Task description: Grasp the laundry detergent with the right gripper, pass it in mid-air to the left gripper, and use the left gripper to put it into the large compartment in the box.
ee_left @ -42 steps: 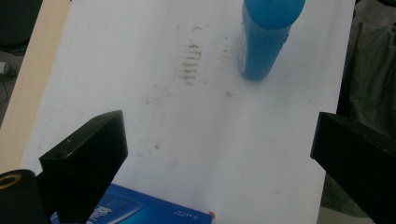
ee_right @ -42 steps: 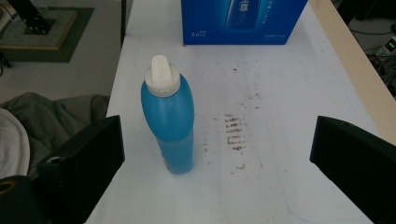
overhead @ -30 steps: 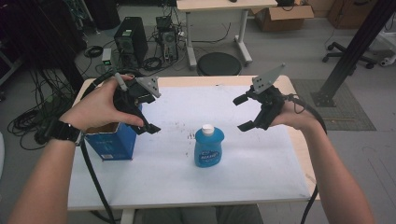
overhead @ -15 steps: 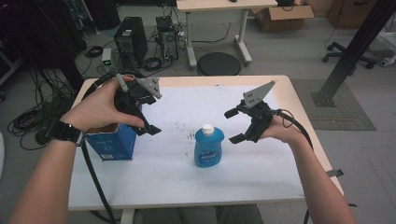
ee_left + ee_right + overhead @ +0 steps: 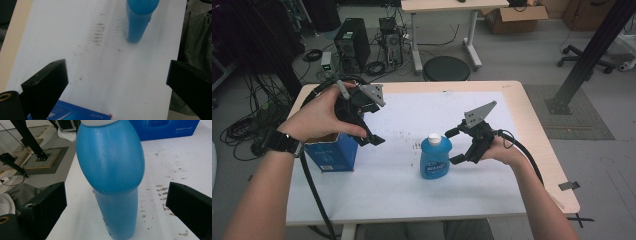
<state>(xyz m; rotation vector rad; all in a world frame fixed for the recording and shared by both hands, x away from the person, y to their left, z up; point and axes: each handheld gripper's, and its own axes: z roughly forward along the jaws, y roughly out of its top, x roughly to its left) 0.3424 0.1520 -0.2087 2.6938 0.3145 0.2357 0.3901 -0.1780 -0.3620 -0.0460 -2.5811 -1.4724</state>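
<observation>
Writing: the bottle (image 5: 435,157) carries a label with white lettering, too small to read in the high view; the blue box (image 5: 170,128) shows a line of small white characters in the right gripper view, too small to make out.
Bottle: blue with a white cap, upright near the middle of the white table top (image 5: 412,190).
Box: blue, open at the top, standing at the left part of the table, well apart from the bottle.
Table marks: a patch of dark smudges (image 5: 98,33) on the white surface between box and bottle.
Around: a round black stool (image 5: 446,68), computer towers (image 5: 352,42) and loose cables on the floor beyond the table; a cardboard box (image 5: 516,16) farther back.
Right gripper (image 5: 458,146): jaws wide apart, just beside the bottle on its right, one jaw toward each side of it; whether either jaw touches it cannot be told.
Left gripper (image 5: 369,131): held above the box, jaws spread wide, holding nothing.
In the way: nothing lies between the right gripper and the bottle.
</observation>
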